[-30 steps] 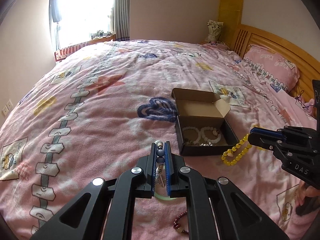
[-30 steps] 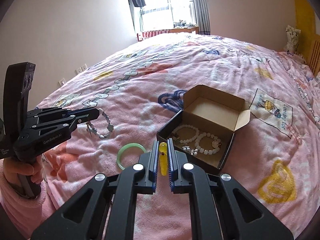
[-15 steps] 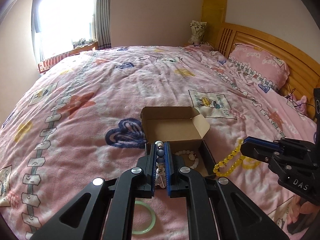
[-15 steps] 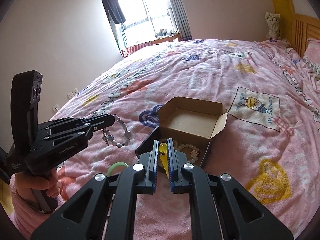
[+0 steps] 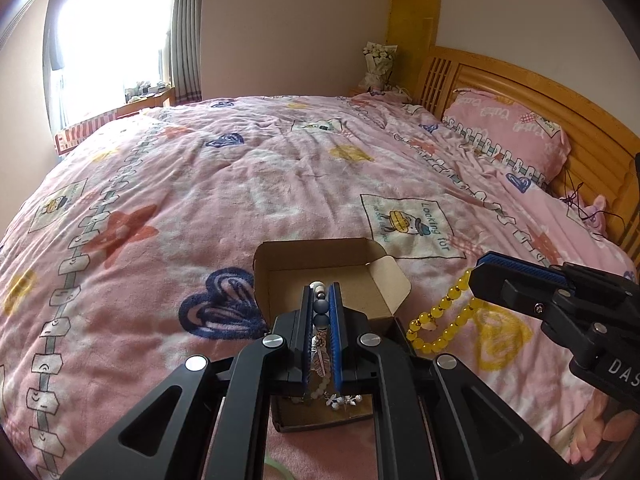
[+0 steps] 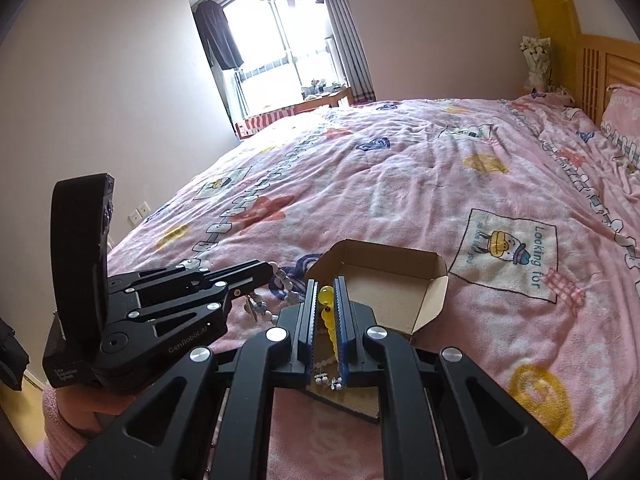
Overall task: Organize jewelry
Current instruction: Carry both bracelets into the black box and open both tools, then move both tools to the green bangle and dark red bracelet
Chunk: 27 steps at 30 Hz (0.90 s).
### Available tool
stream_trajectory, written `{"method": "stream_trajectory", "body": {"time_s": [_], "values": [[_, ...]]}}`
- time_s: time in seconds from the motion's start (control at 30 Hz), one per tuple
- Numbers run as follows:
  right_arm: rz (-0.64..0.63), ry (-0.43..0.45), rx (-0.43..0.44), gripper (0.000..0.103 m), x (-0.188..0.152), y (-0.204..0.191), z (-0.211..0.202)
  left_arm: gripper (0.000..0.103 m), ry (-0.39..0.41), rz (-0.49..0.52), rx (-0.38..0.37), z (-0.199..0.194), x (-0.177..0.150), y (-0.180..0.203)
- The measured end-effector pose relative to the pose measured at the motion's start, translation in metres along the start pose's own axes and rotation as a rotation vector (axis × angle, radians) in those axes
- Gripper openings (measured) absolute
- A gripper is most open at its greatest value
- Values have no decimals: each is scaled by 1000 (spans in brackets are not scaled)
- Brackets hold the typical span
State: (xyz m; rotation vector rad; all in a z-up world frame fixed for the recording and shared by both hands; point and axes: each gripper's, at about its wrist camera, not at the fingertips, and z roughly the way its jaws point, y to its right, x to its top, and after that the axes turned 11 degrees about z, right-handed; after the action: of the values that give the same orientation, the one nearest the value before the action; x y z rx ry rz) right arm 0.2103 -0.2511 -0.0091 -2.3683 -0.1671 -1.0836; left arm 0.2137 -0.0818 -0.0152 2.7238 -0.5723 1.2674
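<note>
Both grippers clenched, each on 1 bracelet, above the cardboard box (image 5: 320, 268).

Left gripper (image 5: 321, 300) pinches a grey-bead bracelet (image 5: 320, 306) with a feather charm over the open box on the pink quilt (image 5: 240, 184); right gripper (image 6: 325, 300) pinches a yellow bead bracelet (image 5: 440, 320) dangling just beside the box's right edge.

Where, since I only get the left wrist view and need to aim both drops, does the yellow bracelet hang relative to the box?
Observer: In the right wrist view the yellow bead bracelet, pinched in the right gripper, hangs over the near end of the open cardboard box.
Operator: And my grey one, seen from the side?
Observer: The grey bead bracelet dangles from the left gripper tip, its charm apparently just left of the box's corner, above the blanket.
</note>
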Motion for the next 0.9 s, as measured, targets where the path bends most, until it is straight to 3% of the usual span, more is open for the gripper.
{"method": "stream_trajectory", "body": {"time_s": [0.23, 0.47, 0.5, 0.57, 0.6, 0.9], "values": [[8, -41, -25, 10, -3, 11, 29, 9, -28, -12, -29, 18, -11, -3], [49, -44, -45, 21, -6, 23, 29, 10, -61, -49, -43, 24, -14, -7], [51, -42, -42, 22, -6, 23, 27, 12, -57, -53, -45, 22, -14, -7], [49, -33, -46, 24, -5, 23, 21, 35, -43, -57, -37, 16, -13, -7], [47, -30, -46, 25, -5, 22, 18, 40, -30, -56, -29, 11, -12, -6], [64, -44, -8, 32, -29, 14, -6, 41, -7, -68, 1, -26, -14, -11]]}}
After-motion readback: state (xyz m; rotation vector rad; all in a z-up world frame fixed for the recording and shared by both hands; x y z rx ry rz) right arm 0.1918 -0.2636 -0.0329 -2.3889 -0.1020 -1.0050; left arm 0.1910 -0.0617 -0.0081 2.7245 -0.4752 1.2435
